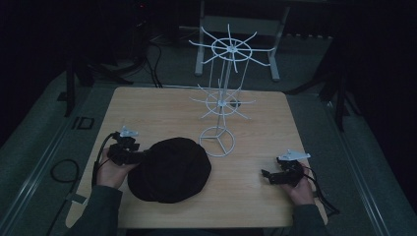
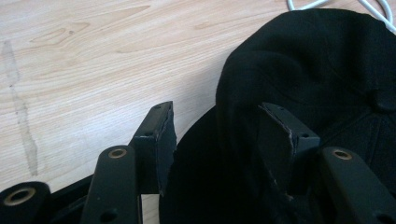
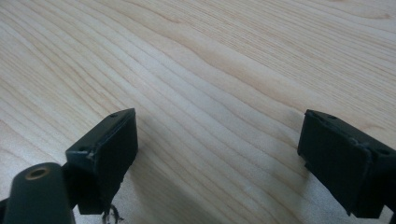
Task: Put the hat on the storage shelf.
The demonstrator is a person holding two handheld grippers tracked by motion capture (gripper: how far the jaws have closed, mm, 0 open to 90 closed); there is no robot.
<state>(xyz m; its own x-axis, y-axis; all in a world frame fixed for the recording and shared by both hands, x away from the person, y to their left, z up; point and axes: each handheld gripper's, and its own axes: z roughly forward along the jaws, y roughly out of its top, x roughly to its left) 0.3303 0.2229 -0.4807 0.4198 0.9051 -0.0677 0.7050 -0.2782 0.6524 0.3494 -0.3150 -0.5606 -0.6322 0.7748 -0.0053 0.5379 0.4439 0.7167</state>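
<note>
A black cap [image 1: 169, 169] lies on the wooden table [image 1: 147, 108], at the near left of centre. My left gripper [image 1: 140, 156] is at the cap's left edge. In the left gripper view the cap [image 2: 317, 70] lies ahead, and my left gripper [image 2: 217, 116] is open with a fold of the cap's edge between its jaws. The right-hand jaw lies against the fabric and the left-hand jaw stands clear over bare wood. My right gripper [image 1: 266, 174] rests near the front right of the table. It [image 3: 217, 135] is open, with only bare wood between its jaws.
A white wire display stand [image 1: 223, 98], with two tiers of radiating hooks and a ring base [image 1: 217, 141], stands just behind the cap. Part of its wire [image 2: 373, 7] shows past the cap. Cables trail off both grippers. Dark floor and frame legs surround the table.
</note>
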